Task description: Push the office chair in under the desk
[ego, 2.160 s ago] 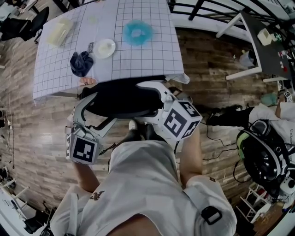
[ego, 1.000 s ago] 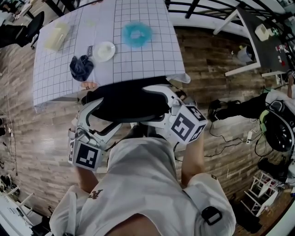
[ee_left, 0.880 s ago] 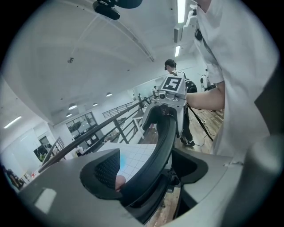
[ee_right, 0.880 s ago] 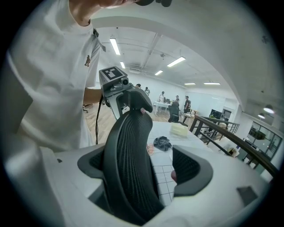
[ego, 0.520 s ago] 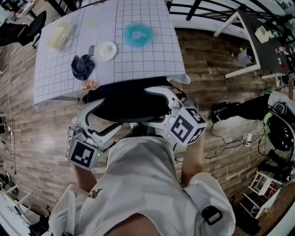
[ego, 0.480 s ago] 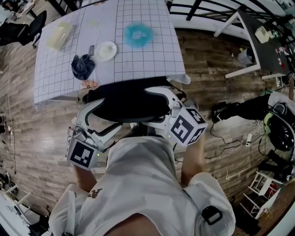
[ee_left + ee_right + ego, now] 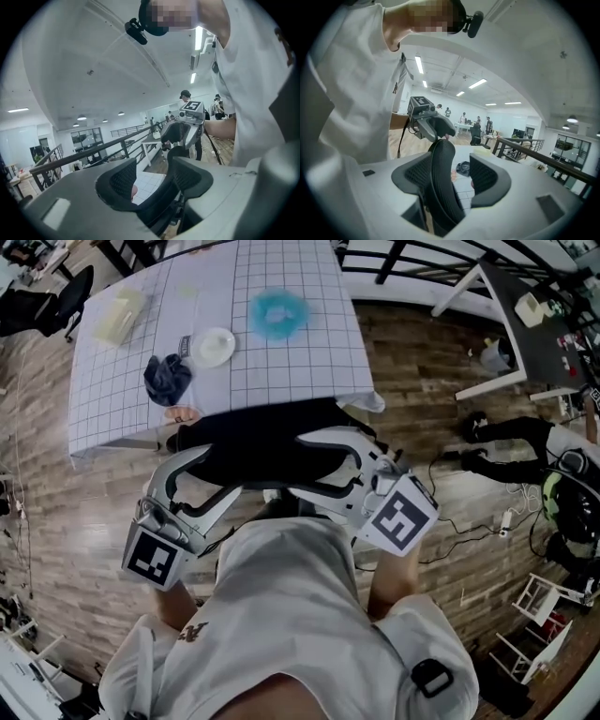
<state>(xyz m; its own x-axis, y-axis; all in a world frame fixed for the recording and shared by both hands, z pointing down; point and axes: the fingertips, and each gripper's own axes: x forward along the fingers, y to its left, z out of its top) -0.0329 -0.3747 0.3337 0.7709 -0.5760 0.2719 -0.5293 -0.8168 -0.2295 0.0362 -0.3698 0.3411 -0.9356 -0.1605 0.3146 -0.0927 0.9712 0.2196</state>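
Standing tucked in at the near edge of the bench (image 7: pixel 309 352), the chair (image 7: pixel 262 442) shows only its black backrest from above. It is a wide curved band that meets the hanging cloth (image 7: pixel 103 418), and the seat is hidden below.

The left tool (image 7: pixel 152 180) reaches forward from beside the person's body and tilts a little downward, straddling the backrest's left end. Its jaws have just been closing. The rim lies against the right pad while a gap to the left pad lets the cloth show through, so nothing is clamped.

The right tool (image 7: pixel 451 178) mirrors it at the backrest's right end. Its jaws have just been closing too. The rim sits by the left pad, clear of the right one, so this tool is also partly open around the chair. Bare forearms emerge from a white shirt (image 7: pixel 291 615).

The backrest is fine black mesh over a rounded frame. The tools are pale grey with dark ribbed pads and checkered cubes. The cloth is white with a thin dark grid, and the floor (image 7: pixel 422 362) is brown planks.
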